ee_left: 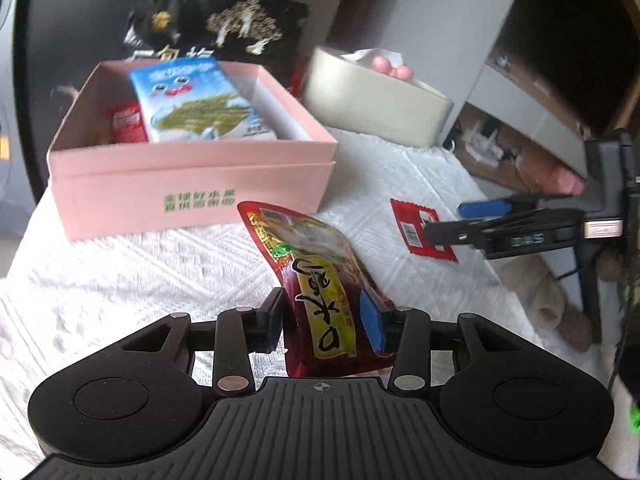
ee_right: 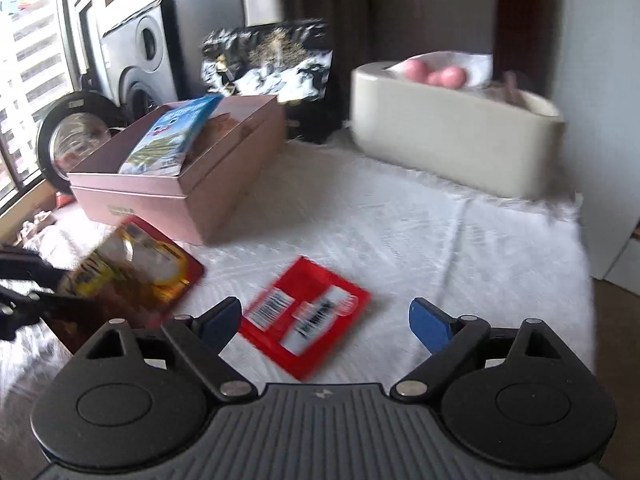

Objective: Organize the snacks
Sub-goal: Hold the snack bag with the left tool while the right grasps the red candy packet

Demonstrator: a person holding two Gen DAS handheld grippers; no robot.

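Note:
My left gripper (ee_left: 326,320) is shut on a red and yellow snack packet (ee_left: 316,276) and holds it tilted above the white cloth, in front of the pink box (ee_left: 192,188). The box holds a blue and white seaweed packet (ee_left: 192,98) and a small red packet (ee_left: 128,122). The held packet also shows in the right wrist view (ee_right: 132,272). My right gripper (ee_right: 326,322) is open and empty, just above a flat red packet (ee_right: 308,316) lying on the cloth. That packet also shows in the left wrist view (ee_left: 416,230), below my right gripper (ee_left: 452,220).
A beige oval container (ee_right: 456,136) with pink round items stands at the back right. A black and gold bag (ee_right: 268,64) stands behind the pink box (ee_right: 188,188). The cloth-covered table (ee_right: 440,240) drops off at the right edge.

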